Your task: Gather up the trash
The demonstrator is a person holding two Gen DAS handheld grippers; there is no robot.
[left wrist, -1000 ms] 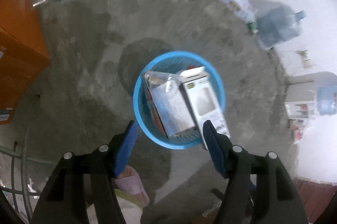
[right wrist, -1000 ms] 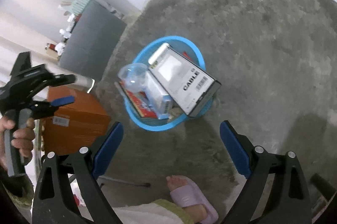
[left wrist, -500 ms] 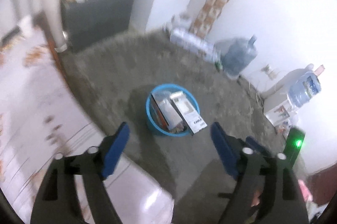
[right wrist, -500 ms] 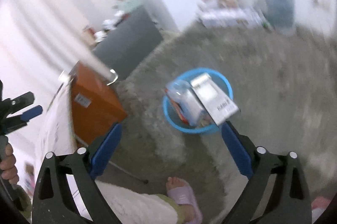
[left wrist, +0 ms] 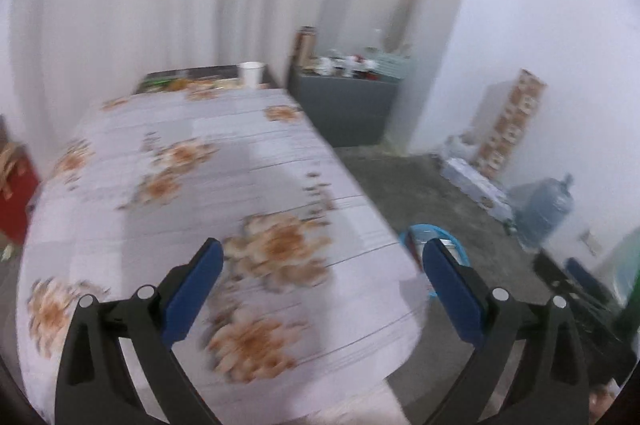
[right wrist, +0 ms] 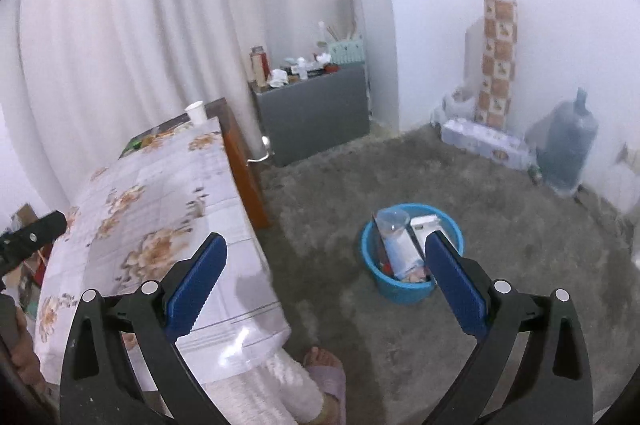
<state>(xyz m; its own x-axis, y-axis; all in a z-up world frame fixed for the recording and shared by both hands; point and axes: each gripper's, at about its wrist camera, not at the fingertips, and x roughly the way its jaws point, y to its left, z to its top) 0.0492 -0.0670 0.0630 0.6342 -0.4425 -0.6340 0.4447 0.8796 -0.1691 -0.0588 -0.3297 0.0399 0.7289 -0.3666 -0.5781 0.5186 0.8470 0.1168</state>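
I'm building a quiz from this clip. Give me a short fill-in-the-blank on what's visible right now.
1. The blue basin stands on the ____.
2. The white paper cup stands at the table's ____ end.
3. The right gripper holds ____.
4. The floral cloth covers the ____.

Missing words: floor; far; nothing; table
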